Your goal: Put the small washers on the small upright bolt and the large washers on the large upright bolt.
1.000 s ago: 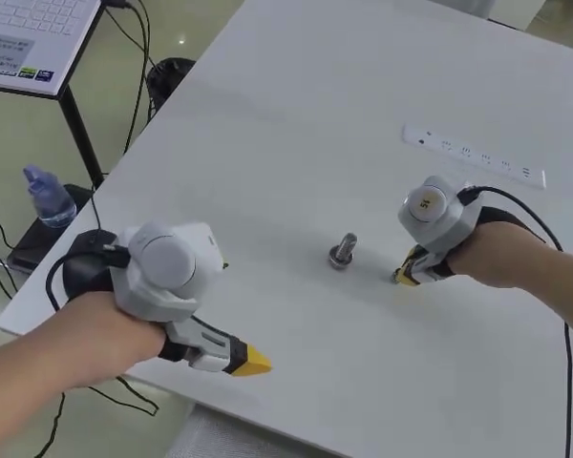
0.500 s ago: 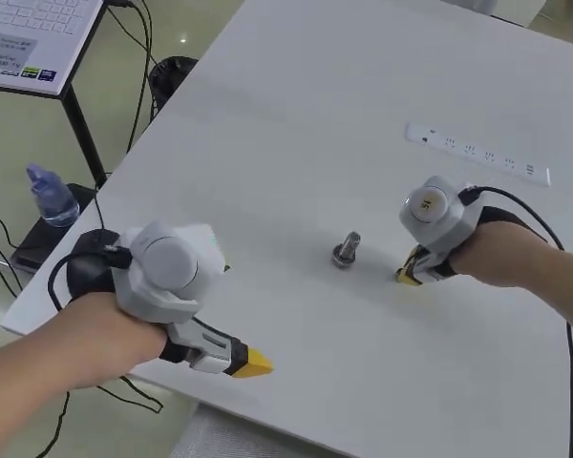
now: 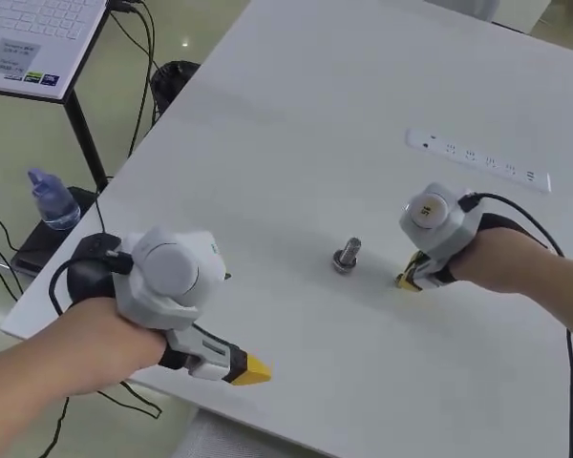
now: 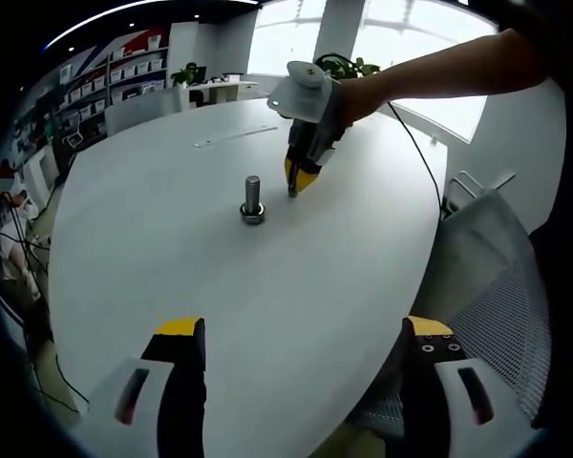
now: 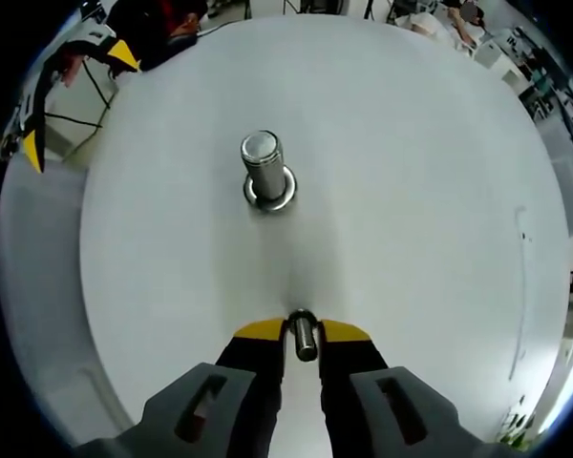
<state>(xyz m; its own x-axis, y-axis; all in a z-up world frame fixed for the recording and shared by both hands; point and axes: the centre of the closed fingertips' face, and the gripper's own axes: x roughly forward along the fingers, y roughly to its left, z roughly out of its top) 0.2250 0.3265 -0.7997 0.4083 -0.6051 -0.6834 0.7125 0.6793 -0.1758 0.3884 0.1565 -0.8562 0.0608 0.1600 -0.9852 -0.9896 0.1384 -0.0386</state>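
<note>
Steel-grey, the large upright bolt (image 3: pixel 345 256) stood near the middle of the white bench (image 3: pixel 296 124). A ring (image 5: pixel 269 196) sat round its foot, and whether that was part of the bolt or a separate piece could not be told. Just beside it but apart from it, the small bolt (image 5: pixel 304 336) was clamped between the yellow-tipped jaws of the right gripper (image 5: pixel 303 330). The jaws hid whether its far end met the bench. In the head view the gripper's body and the hand (image 3: pixel 497 258) covered that bolt. The left gripper (image 4: pixel 304 329) hung at the near bench edge, well apart from both bolts, its jaws spread wide with nothing between them. A power strip (image 3: pixel 477 157) lay farther back, and a laptop (image 3: pixel 29 38) was cut off at the corner.
</note>
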